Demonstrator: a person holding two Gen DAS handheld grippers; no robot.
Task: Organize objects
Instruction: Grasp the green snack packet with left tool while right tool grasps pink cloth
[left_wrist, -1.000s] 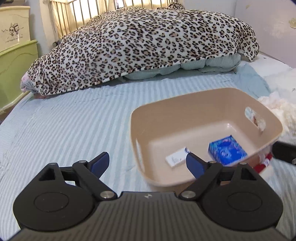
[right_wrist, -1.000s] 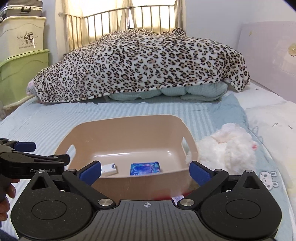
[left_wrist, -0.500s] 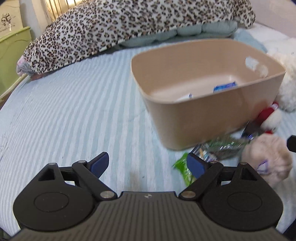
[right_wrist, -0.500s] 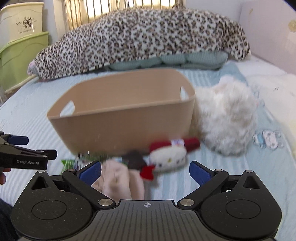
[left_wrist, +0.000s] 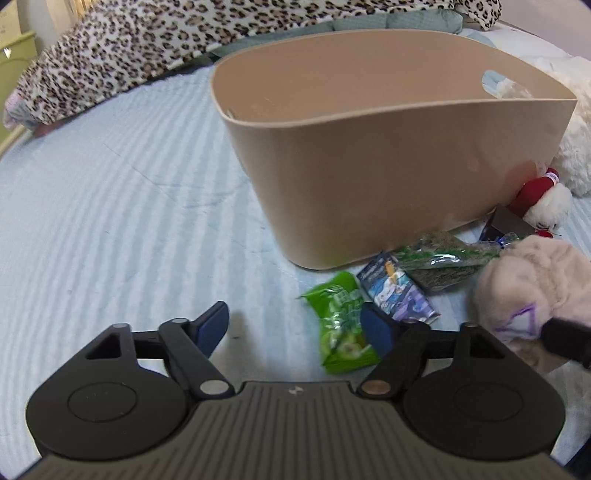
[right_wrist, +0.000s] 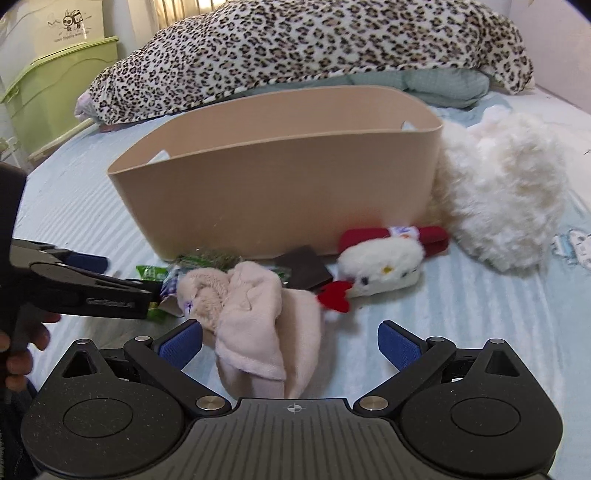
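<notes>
The beige bin (right_wrist: 280, 192) stands on the striped bed (left_wrist: 110, 206) at centre frame in both views; its near wall hides the interior, so any contents cannot be seen. A dark flat item (right_wrist: 306, 267) lies partly under the bin's base edge and cannot be identified. Packet print is too blurred to read: a green snack packet (left_wrist: 341, 325), a blue-and-white packet (left_wrist: 397, 291) and a clear packet of dark green material (left_wrist: 439, 260) lie just before the bin, lower right in the left view. The only partly legible writing is grey lettering on the left gripper (left_wrist: 295, 326) body, seen at left of the right view, not readable with certainty. A pale pink plush (right_wrist: 255, 314) lies between the right gripper (right_wrist: 290, 341) fingers without being pinched; beside it rest a white-and-red plush (right_wrist: 380, 266) and a large white fluffy plush (right_wrist: 502, 206), which touches the bin. Both grippers' fingers are spread wide, holding nothing. A leopard-print blanket (right_wrist: 295, 48) fills the upper frame.
</notes>
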